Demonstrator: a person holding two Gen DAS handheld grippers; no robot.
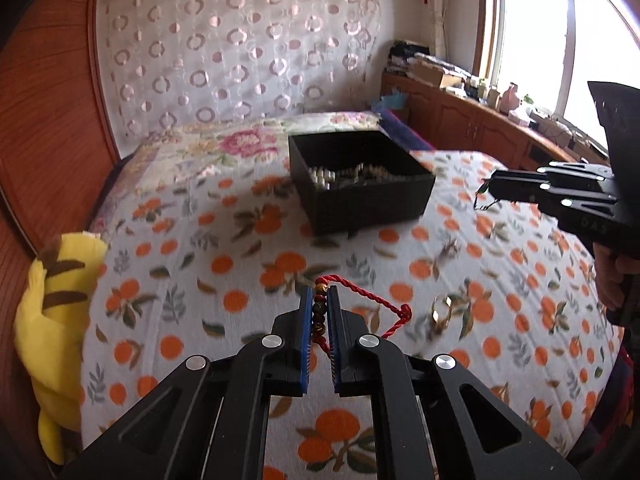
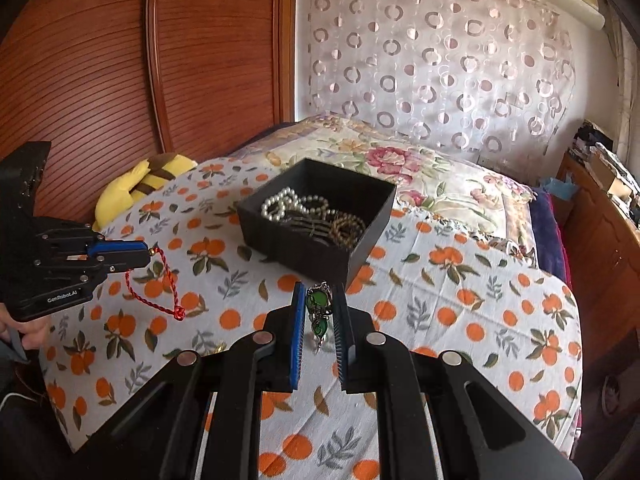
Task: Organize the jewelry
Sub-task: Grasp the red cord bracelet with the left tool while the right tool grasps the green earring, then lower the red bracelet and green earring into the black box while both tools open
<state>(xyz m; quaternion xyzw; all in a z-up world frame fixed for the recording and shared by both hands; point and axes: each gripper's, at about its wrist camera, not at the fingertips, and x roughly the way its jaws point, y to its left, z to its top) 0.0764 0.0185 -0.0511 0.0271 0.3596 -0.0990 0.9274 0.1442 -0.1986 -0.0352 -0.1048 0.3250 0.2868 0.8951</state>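
My left gripper (image 1: 319, 292) is shut on a red cord bracelet with brown beads (image 1: 319, 312); its loop hangs to the right above the bed. It also shows in the right wrist view (image 2: 166, 280), held by the left gripper (image 2: 149, 255). My right gripper (image 2: 319, 290) is shut on green glass earrings (image 2: 318, 308), just short of the black jewelry box (image 2: 272, 236). The box holds pearl and bead bracelets (image 2: 280, 204). In the left wrist view the right gripper (image 1: 486, 186) hovers right of the box (image 1: 360, 204). A gold ring (image 1: 440, 312) lies on the bedspread.
The orange-print bedspread (image 1: 200, 280) covers the bed. A yellow plush toy (image 1: 60, 304) lies at the left edge by the wooden wardrobe (image 2: 120, 60). A wooden cabinet (image 1: 460, 116) with clutter runs under the window at the right.
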